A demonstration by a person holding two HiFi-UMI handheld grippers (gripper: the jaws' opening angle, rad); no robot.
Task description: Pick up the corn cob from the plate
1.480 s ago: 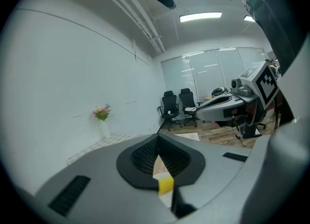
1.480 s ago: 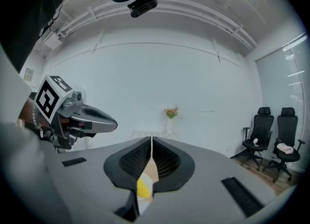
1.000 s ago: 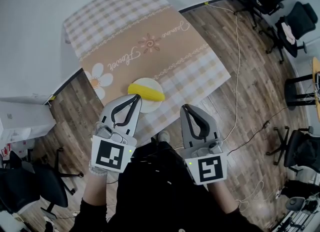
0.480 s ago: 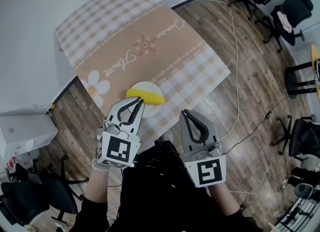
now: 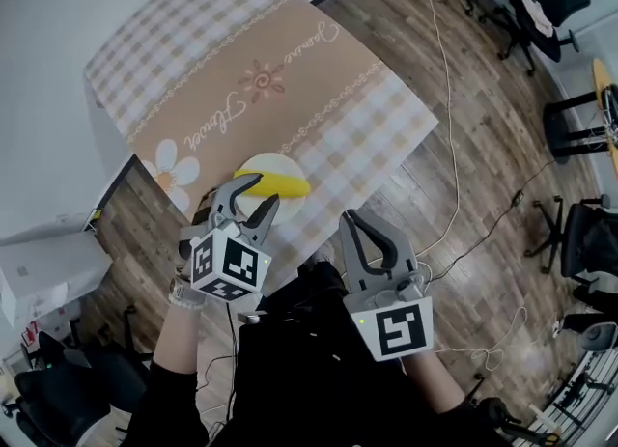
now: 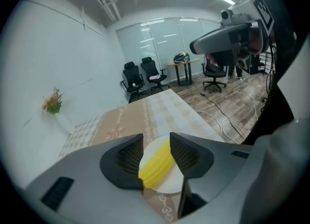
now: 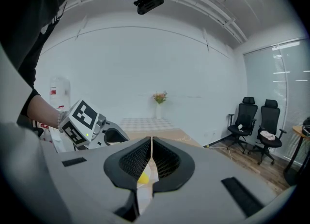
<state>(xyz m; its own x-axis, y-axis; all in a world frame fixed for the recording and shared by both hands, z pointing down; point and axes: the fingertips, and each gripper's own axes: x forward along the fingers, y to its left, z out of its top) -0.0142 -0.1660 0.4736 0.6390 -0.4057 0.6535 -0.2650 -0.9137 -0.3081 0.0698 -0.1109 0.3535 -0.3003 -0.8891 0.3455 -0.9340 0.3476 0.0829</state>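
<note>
Approach: left tool (image 5: pixel 263 190), jaws just opening, spread and empty, aims at corn cob (image 5: pixel 282 182) on plate (image 5: pixel 263 157); next, straddle and pinch it; right tool (image 5: pixel 351 215) pressed together.

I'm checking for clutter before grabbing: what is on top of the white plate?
A single yellow corn cob lies across the plate; no other thing shows on it. The strip of plate beneath the cob is covered.

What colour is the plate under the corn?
The plate is pale cream, almost white. The head view shows it best.
</note>
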